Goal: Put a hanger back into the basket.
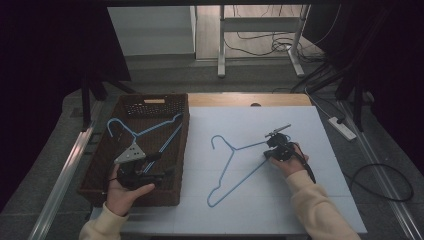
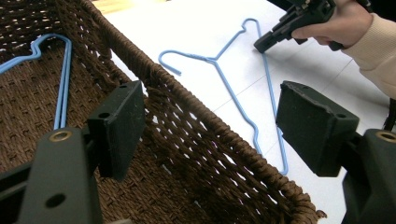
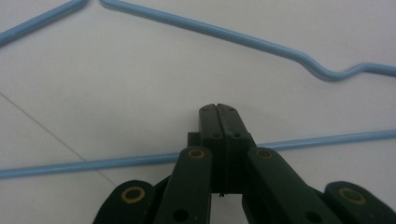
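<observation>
Right now I am pinching the blue hanger (image 1: 235, 162) lying on the table (image 1: 320, 200) with my right tool (image 1: 274, 147), jaws pressed together on its bottom wire, while my left tool (image 1: 167, 172) is hovering spread above the basket (image 1: 182, 150).

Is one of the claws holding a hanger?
Yes. The right claw is shut on the blue hanger on the table, pinching its straight bottom bar. The left claw holds nothing.

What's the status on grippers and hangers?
Left gripper open over basket. Right gripper shut on blue hanger's bottom bar, on white mat. Second hanger in basket. Nothing blocking.
</observation>
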A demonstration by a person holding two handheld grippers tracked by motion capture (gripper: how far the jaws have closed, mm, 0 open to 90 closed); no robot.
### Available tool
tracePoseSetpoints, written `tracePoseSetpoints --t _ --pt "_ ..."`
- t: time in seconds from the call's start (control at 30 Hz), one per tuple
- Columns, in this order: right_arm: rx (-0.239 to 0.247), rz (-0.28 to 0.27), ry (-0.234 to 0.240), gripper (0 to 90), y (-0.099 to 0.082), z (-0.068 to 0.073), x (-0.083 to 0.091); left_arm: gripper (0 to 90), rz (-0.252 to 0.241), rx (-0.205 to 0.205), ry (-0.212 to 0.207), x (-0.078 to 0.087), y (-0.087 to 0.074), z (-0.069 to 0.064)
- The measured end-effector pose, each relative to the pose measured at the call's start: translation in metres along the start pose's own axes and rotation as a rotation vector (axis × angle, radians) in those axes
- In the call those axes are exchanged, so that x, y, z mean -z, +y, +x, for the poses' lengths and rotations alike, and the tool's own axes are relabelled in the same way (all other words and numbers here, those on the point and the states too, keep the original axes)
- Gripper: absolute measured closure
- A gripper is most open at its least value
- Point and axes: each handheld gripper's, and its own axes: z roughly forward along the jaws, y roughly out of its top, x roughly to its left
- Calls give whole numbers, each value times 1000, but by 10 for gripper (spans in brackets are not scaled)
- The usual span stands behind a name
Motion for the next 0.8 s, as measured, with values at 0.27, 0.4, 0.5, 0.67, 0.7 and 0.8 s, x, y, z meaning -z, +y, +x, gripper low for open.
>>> tracePoseSetpoints --t 0.27,0.4,0.5,0.67,0.7,0.8 --pt "-1 1 3 900 -4 1 3 248 2 -2 -1 -1 1 0" --pt "23 -83 53 900 7 6 7 248 3 -1 -2 -3 1 0" --pt "44 -122 90 838 22 14 6 248 8 -3 -6 -4 1 0" --pt "71 -140 103 635 50 27 -6 248 8 -6 -9 -5 1 -1" --pt "67 -137 101 589 54 29 -8 248 7 -5 -9 -5 1 0" --pt "73 -109 113 555 72 38 -19 248 6 -3 -9 -4 0 0"
